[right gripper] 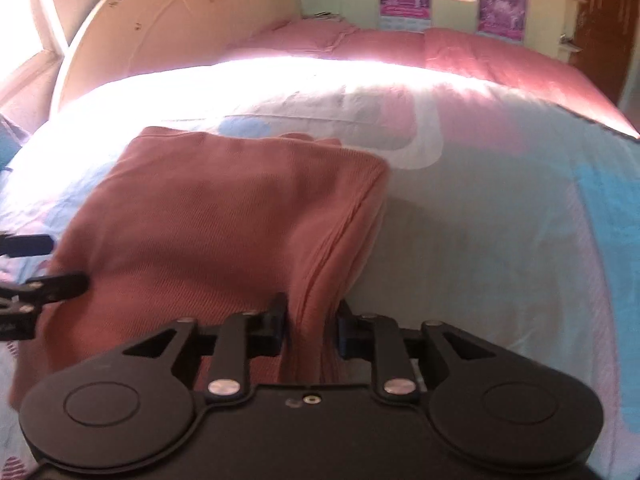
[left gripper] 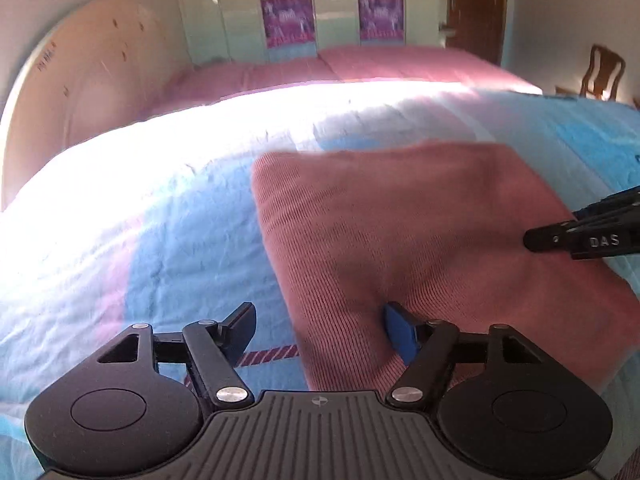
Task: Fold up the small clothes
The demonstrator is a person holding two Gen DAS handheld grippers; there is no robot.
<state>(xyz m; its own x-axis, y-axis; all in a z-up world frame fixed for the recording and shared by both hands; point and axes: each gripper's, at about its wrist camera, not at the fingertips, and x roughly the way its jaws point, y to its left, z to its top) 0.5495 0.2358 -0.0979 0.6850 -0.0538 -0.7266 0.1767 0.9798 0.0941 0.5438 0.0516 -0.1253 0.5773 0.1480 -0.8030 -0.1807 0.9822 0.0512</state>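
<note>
A salmon-pink ribbed knit garment (left gripper: 400, 220) lies folded into a rough rectangle on the bed, its right side a stack of layered edges (right gripper: 344, 232). My left gripper (left gripper: 320, 328) stands open over the garment's near left edge, one finger on the bedcover side and the blue-padded finger (left gripper: 400, 336) on the cloth. My right gripper (right gripper: 312, 320) is at the near right corner. A raised fold of the garment (right gripper: 220, 220) stands between its jaws, which are parted and not clamping it. Each view catches the other gripper: the right gripper (left gripper: 556, 226) and the left gripper (right gripper: 60, 262).
The bedcover (left gripper: 160, 220) is light blue, white and pink, with strong sunlight across its far part. A pink blanket (left gripper: 400, 64) lies beyond, against a curved cream headboard (left gripper: 80, 80). A wardrobe (left gripper: 340, 12), a brown door (left gripper: 476, 8) and a wooden chair (left gripper: 600, 76) stand behind.
</note>
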